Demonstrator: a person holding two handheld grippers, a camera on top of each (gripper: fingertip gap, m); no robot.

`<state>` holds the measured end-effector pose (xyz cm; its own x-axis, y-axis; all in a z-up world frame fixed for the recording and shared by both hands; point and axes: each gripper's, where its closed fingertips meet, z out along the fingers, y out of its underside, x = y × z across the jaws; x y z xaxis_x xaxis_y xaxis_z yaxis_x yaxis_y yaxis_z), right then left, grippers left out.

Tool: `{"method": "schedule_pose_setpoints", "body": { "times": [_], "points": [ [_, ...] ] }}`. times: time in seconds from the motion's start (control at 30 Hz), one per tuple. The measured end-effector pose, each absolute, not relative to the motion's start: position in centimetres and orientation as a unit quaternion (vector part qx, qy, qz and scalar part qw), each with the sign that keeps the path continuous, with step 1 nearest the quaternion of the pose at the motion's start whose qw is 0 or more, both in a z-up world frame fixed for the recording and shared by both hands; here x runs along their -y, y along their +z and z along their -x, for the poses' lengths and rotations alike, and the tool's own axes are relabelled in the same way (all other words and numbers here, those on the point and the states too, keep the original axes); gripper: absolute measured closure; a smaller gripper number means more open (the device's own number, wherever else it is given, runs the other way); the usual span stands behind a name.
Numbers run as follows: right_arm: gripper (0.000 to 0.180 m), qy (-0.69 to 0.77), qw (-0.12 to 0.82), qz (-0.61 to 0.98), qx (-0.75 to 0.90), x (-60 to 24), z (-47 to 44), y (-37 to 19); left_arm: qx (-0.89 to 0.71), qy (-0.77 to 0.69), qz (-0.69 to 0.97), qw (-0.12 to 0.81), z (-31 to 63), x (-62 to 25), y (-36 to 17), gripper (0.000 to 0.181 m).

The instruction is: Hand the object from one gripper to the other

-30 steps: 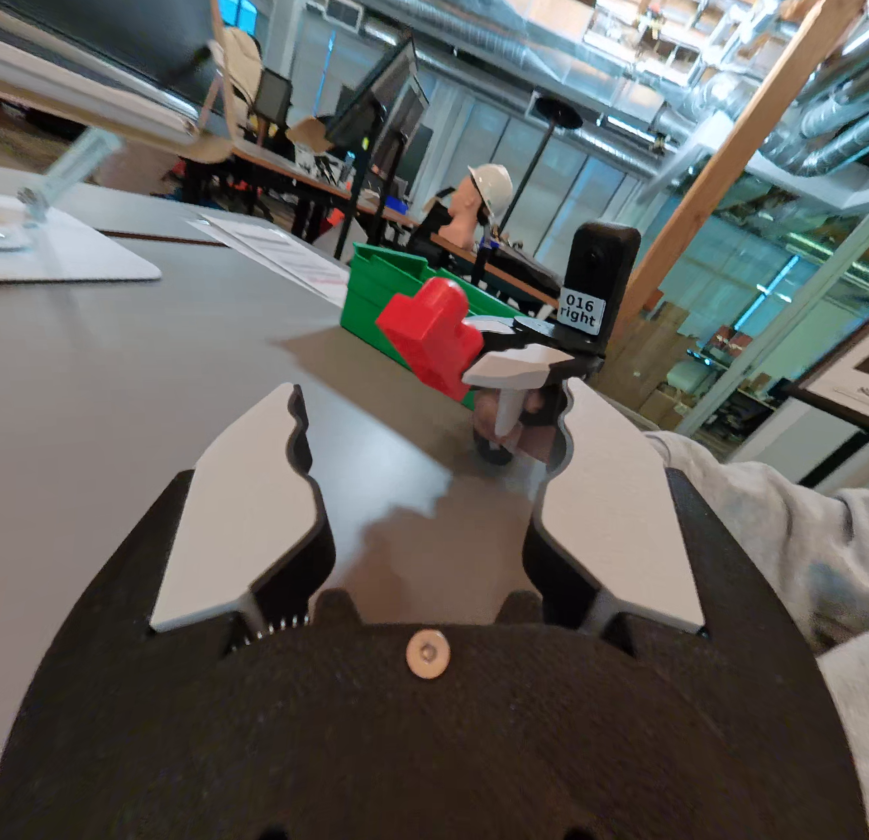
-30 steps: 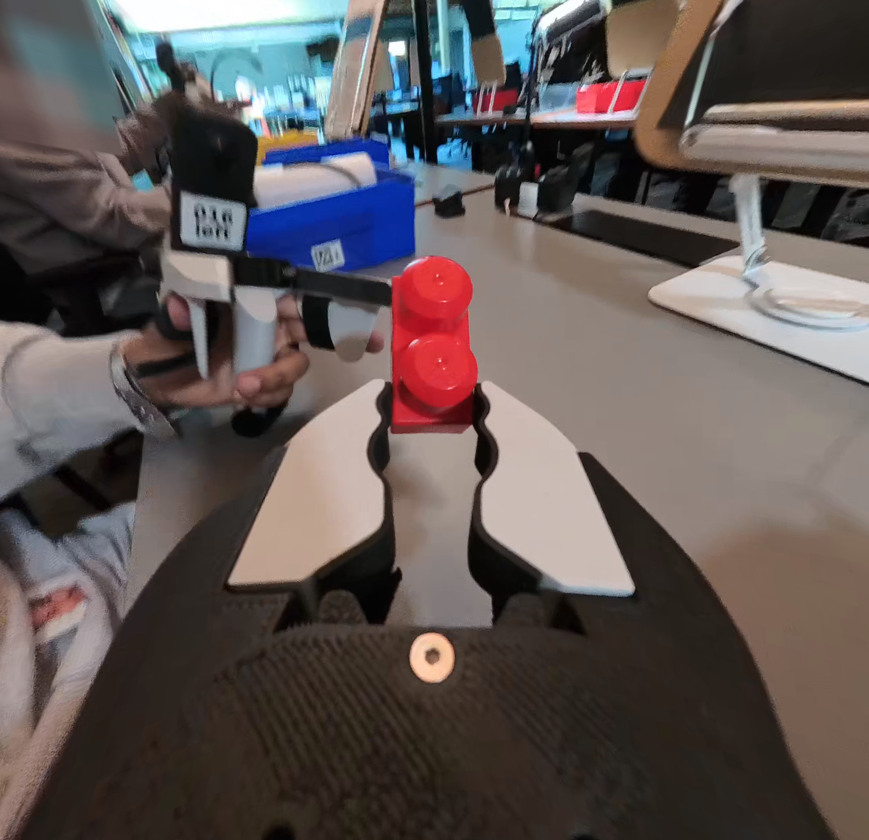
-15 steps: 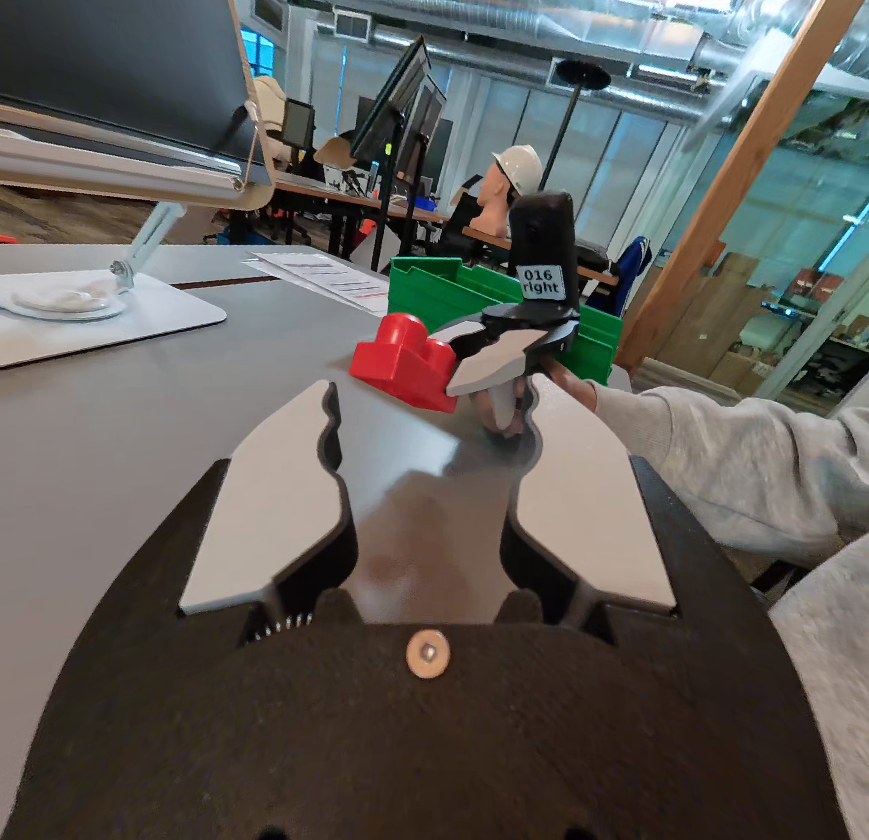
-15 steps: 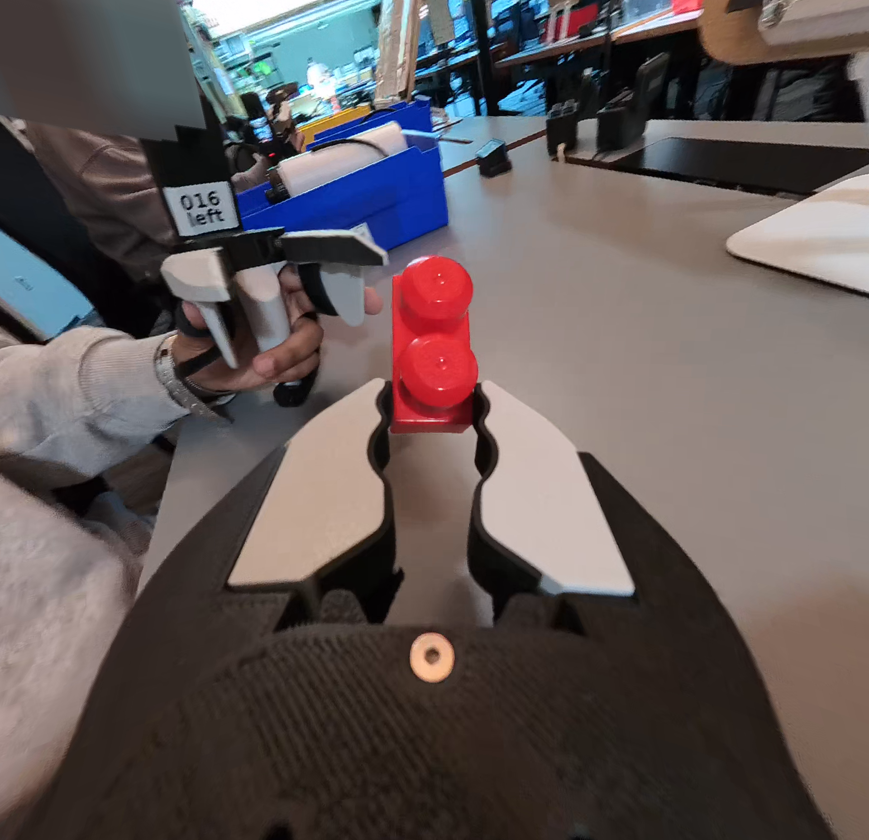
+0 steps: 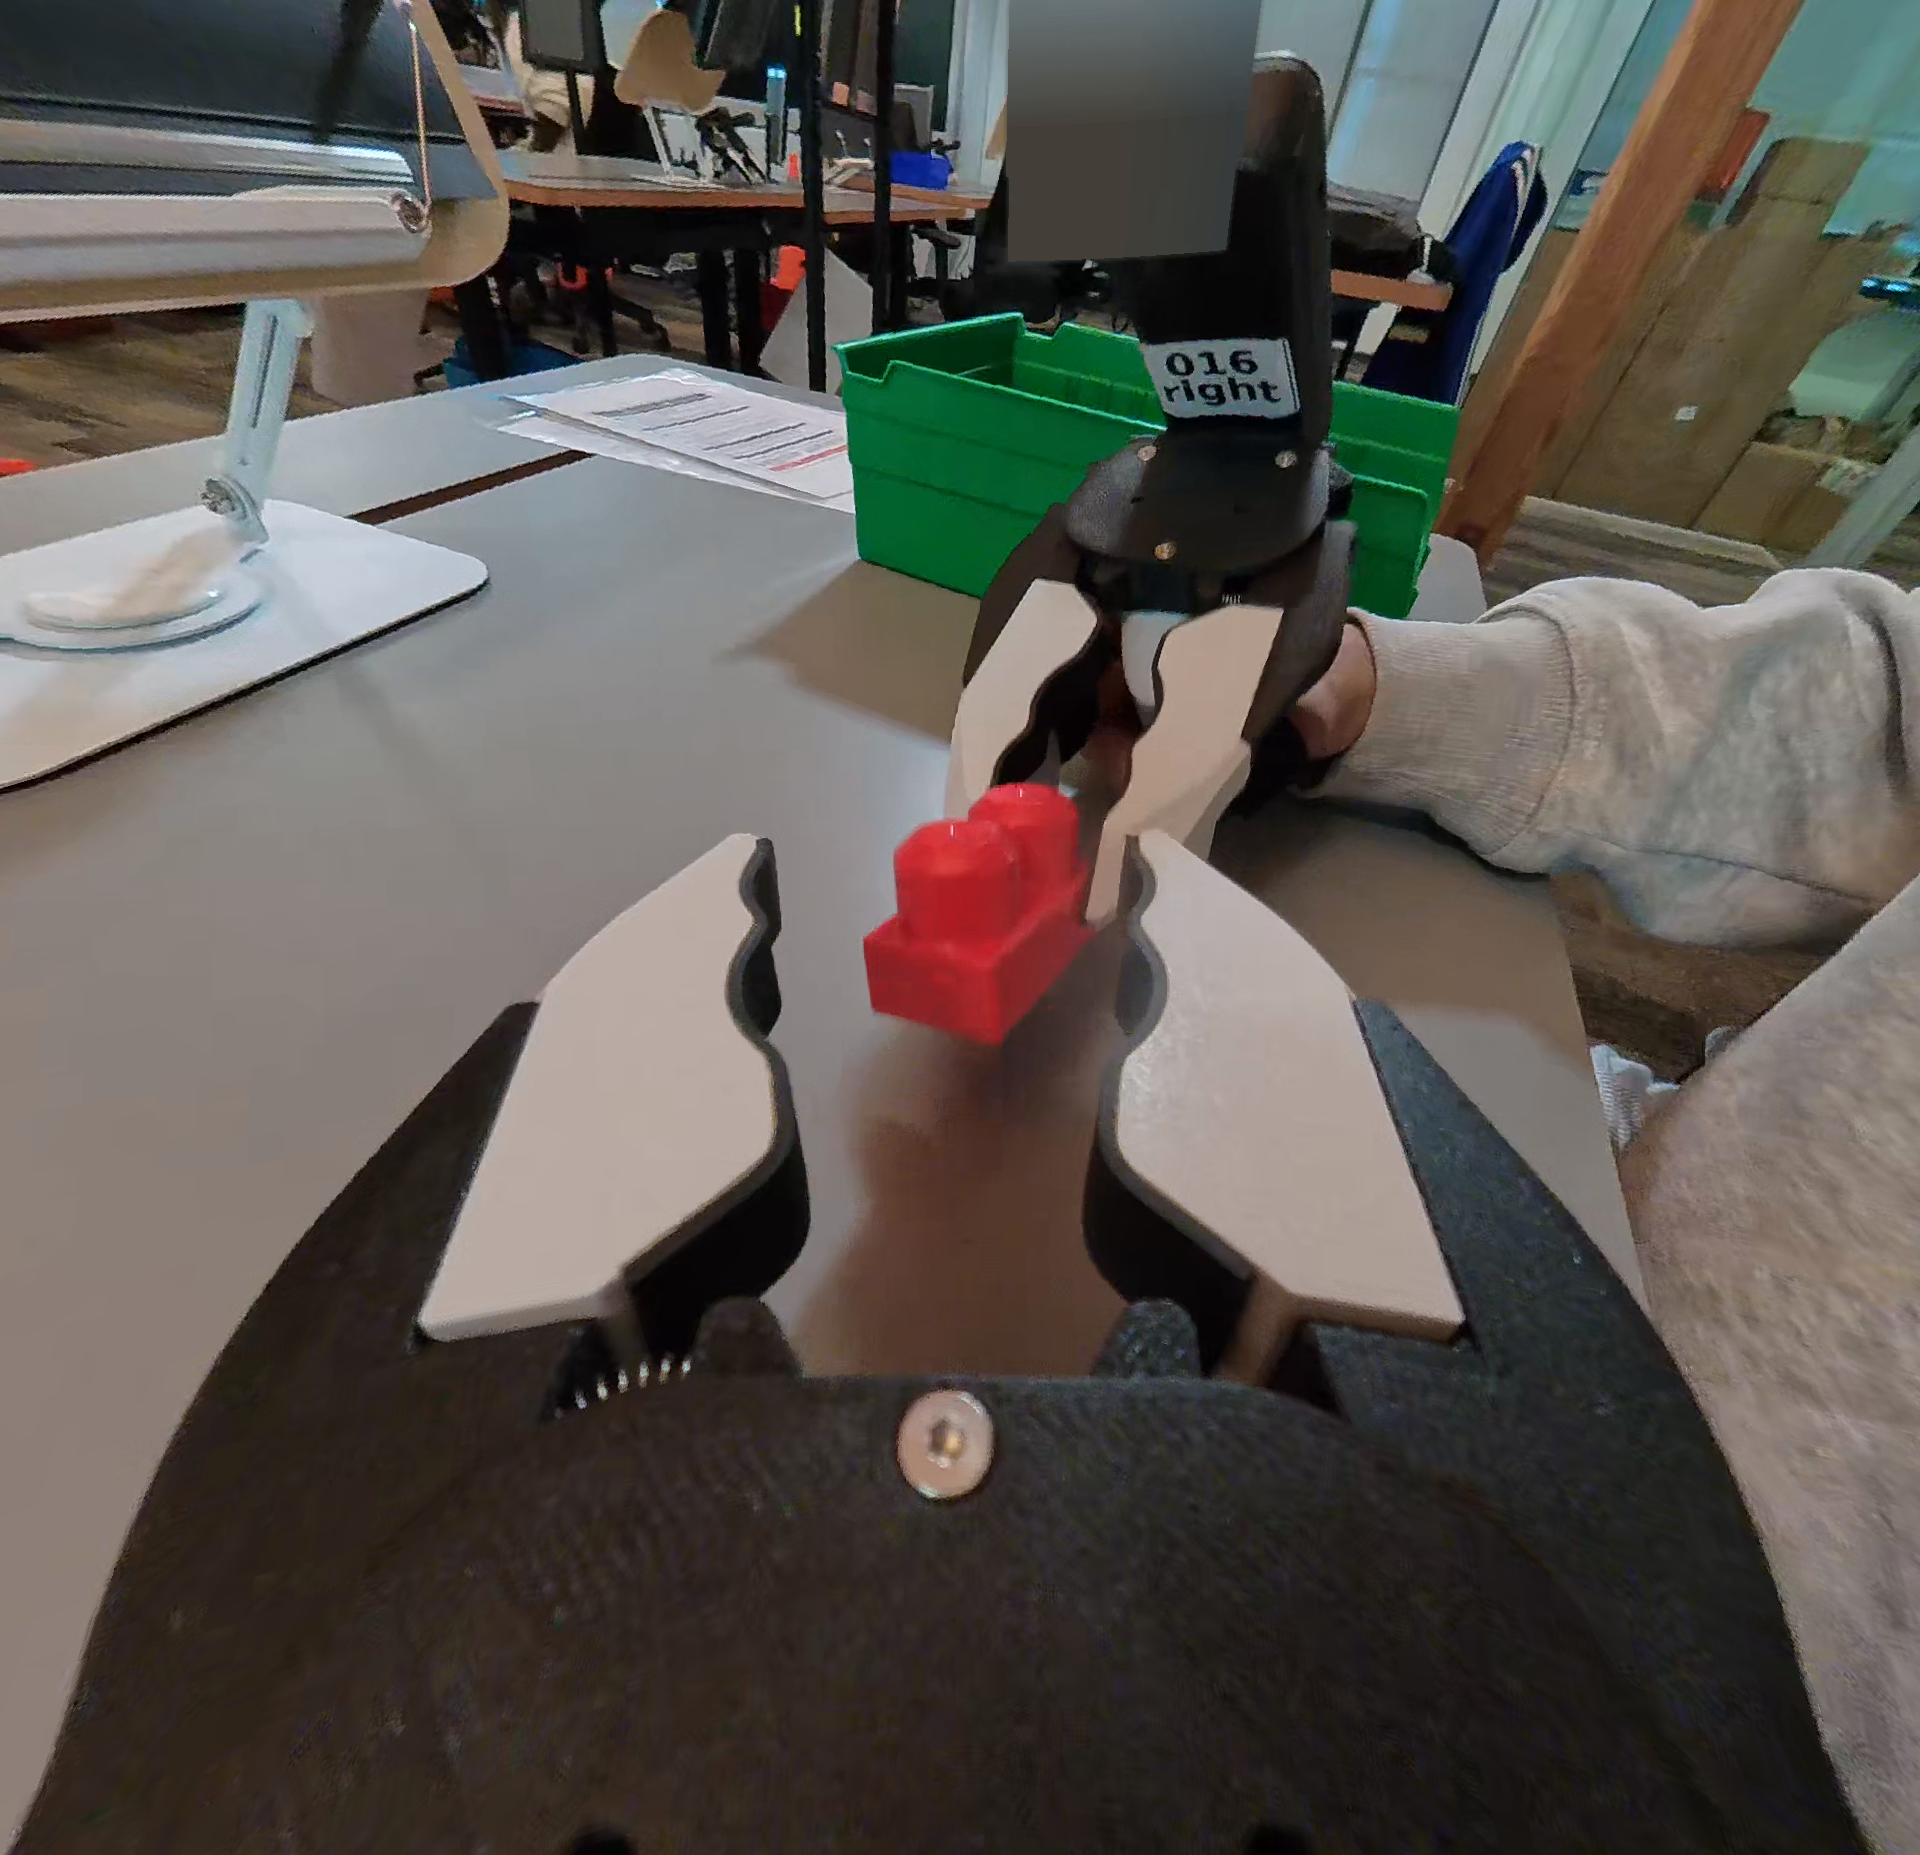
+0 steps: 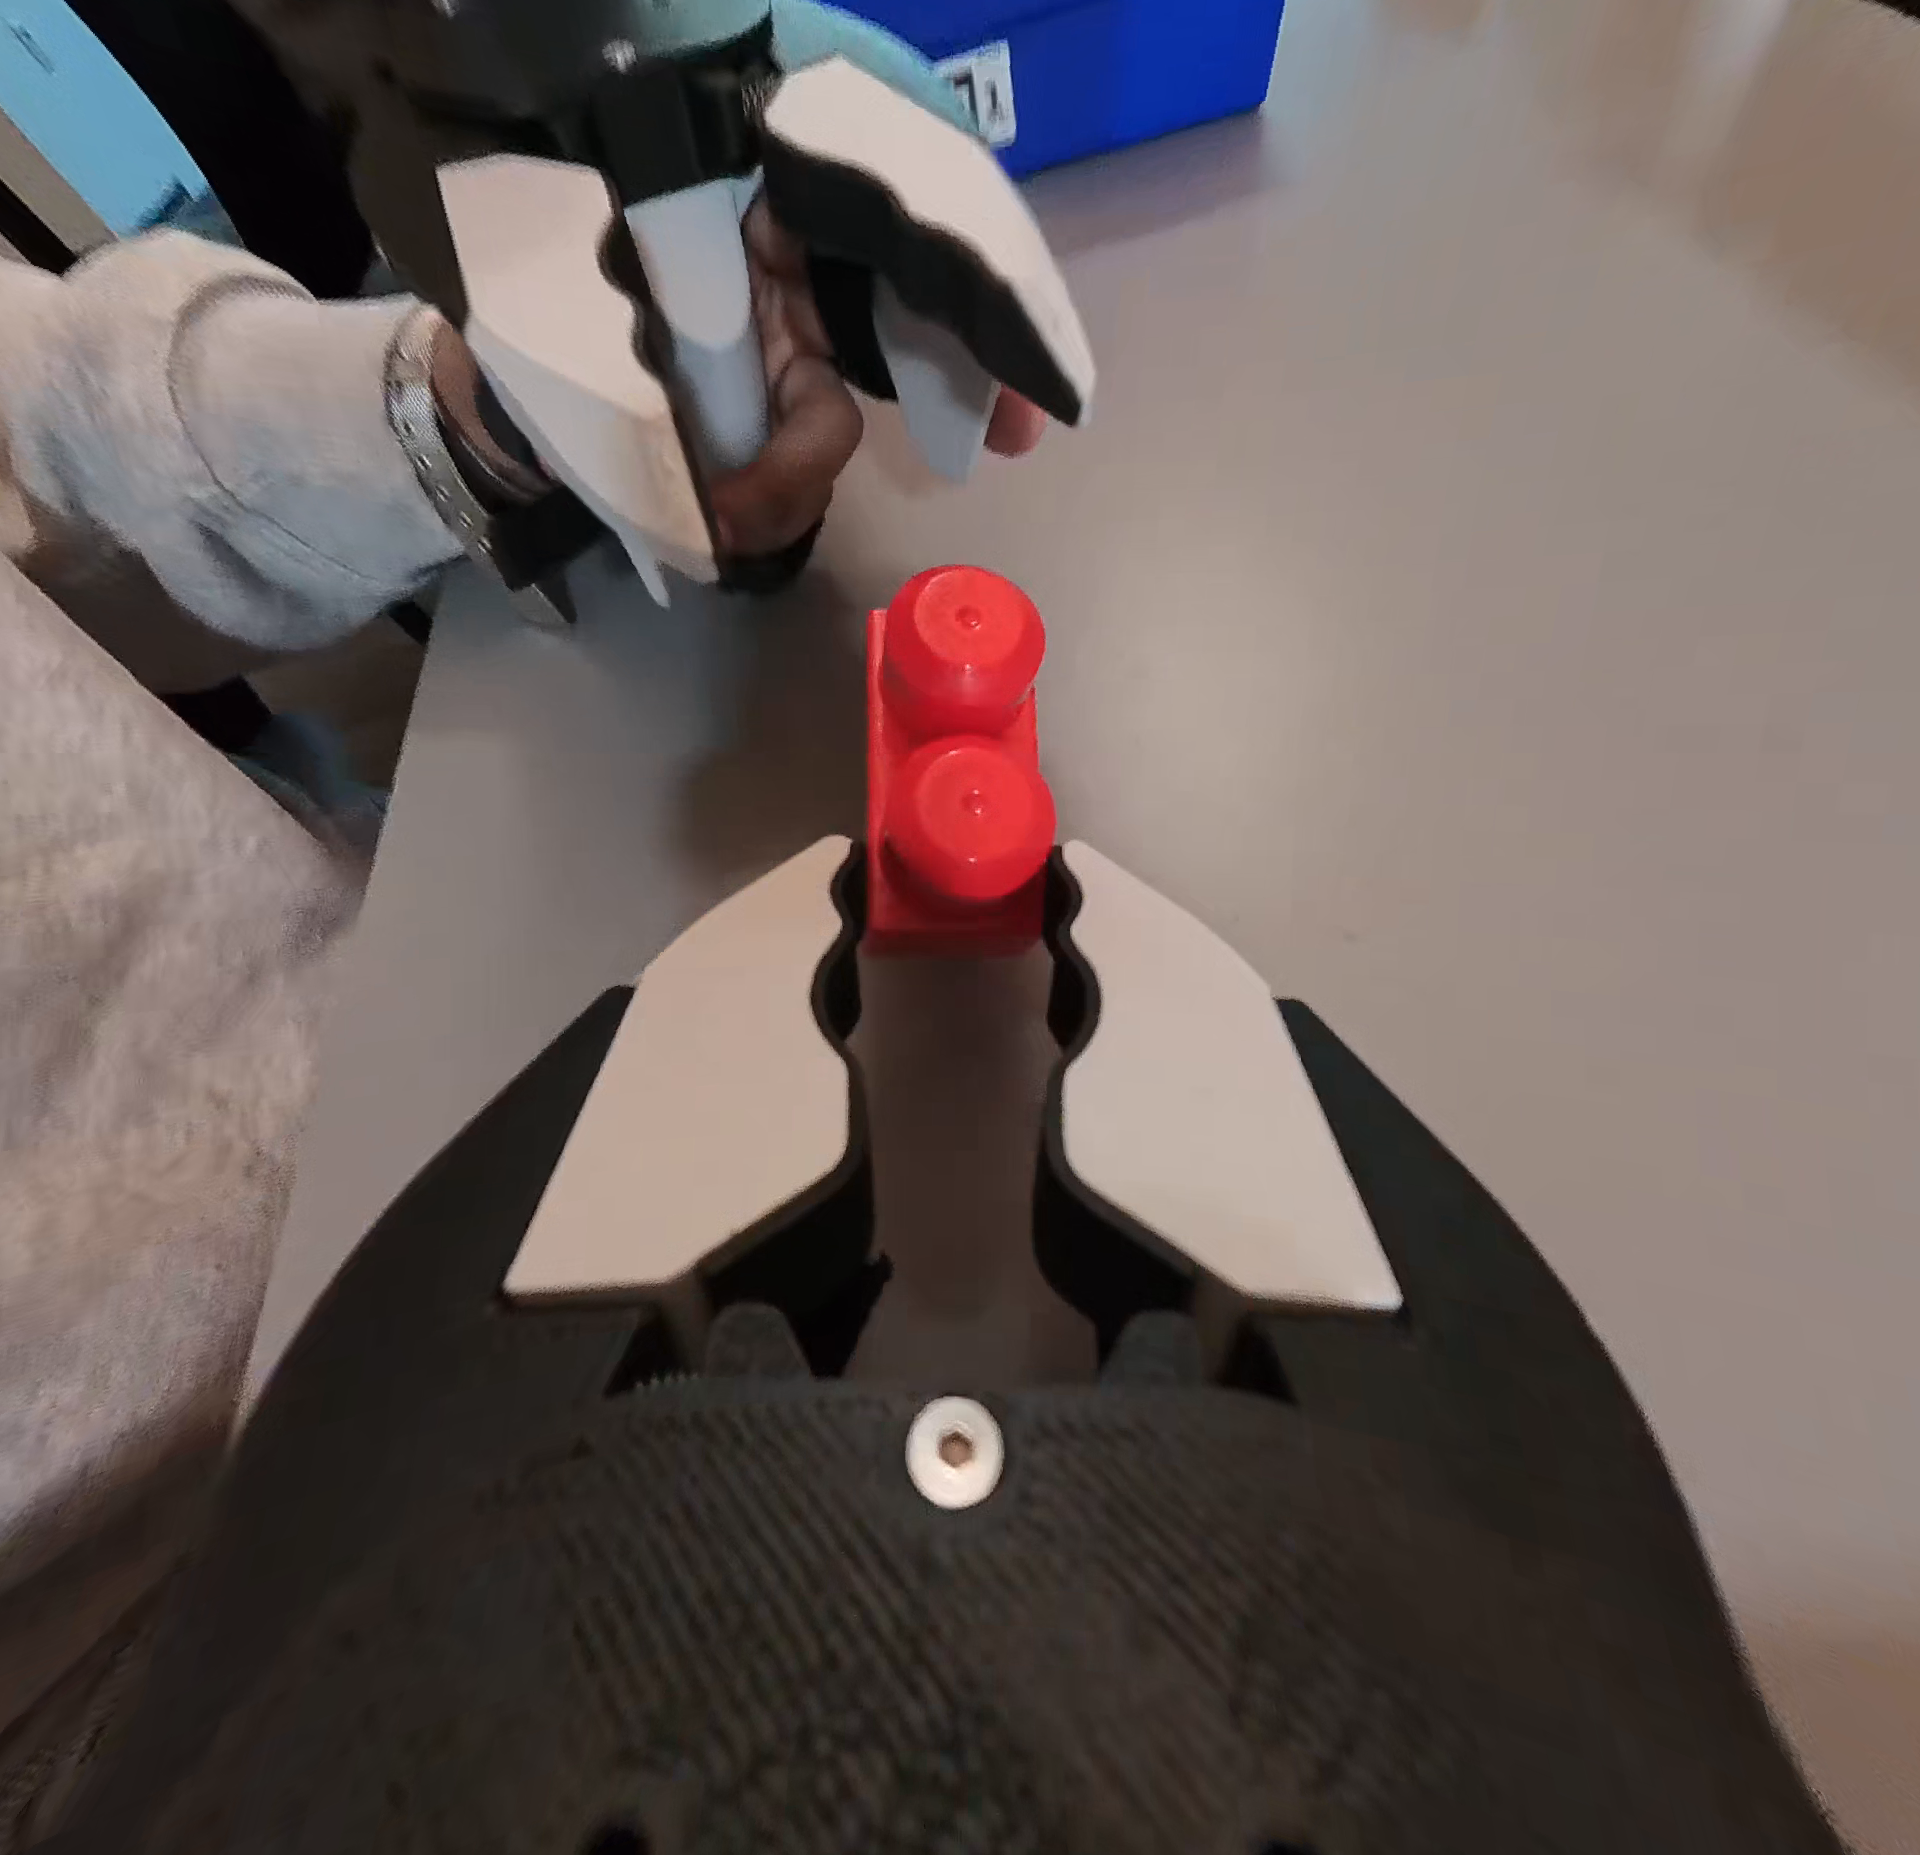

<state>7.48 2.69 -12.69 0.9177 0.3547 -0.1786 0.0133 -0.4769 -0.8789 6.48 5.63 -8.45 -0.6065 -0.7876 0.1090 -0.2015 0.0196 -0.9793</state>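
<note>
Plastic two-stud red brick (image 6: 958,766) pinched by right gripper (image 6: 951,896)

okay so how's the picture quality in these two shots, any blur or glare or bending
Left wrist view: red brick sharp, its shadow soft on the glossy table; wide-angle bending at the edges. Right wrist view: left tool and sleeve motion-blurred; brick and right tool crisp.

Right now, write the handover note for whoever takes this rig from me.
Right gripper: shut on the red brick, gripping its near end, studs up, above the grey table.
Left gripper: open, empty, facing the brick's free end, not touching it.
Done: brick picked up and presented.
Left: bring the left gripper around the free end, close it, then open the right.
</note>
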Motion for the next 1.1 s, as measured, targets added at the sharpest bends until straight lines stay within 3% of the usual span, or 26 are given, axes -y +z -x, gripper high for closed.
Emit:
{"method": "schedule_pose_setpoints", "body": {
  "times": [0.27,0.4,0.57,0.77,0.8,0.87,1.07,1.1],
  "points": [
    [0.146,0.188,0.529,0.819,0.117,-2.2,-7.3,-11.5,-0.690,-0.593,0.364,0.196,-6.5,-4.3,-9.2,0.117],
    [0.147,0.167,0.514,0.832,0.126,-2.3,-7.0,-12.2,-0.678,-0.615,0.371,0.155,-6.2,-4.5,-9.1,0.127],
    [0.147,0.161,0.538,0.818,0.123,-2.3,-6.7,-11.4,-0.648,-0.641,0.378,0.161,-6.0,-5.8,-8.3,0.118],
    [0.146,0.185,0.574,0.787,0.127,-1.9,-4.6,-8.7,-0.666,-0.660,0.333,0.104,-4.2,-3.3,-8.0,0.109],
    [0.146,0.177,0.565,0.794,0.135,-2.0,-4.4,-9.0,-0.665,-0.665,0.325,0.096,-4.1,-3.0,-7.9,0.112],
    [0.146,0.172,0.553,0.802,0.145,-2.1,-4.1,-9.4,-0.679,-0.659,0.317,0.069,-3.7,-2.6,-8.3,0.139],
    [0.145,0.153,0.582,0.790,0.117,-2.8,-4.9,-9.1,-0.669,-0.656,0.342,0.069,-4.4,-3.5,-8.4,0.141],
    [0.136,0.128,0.603,0.779,0.114,-3.0,-5.4,-8.6,-0.657,-0.666,0.347,0.066,-4.5,-3.7,-8.1,0.141]
  ]
}}
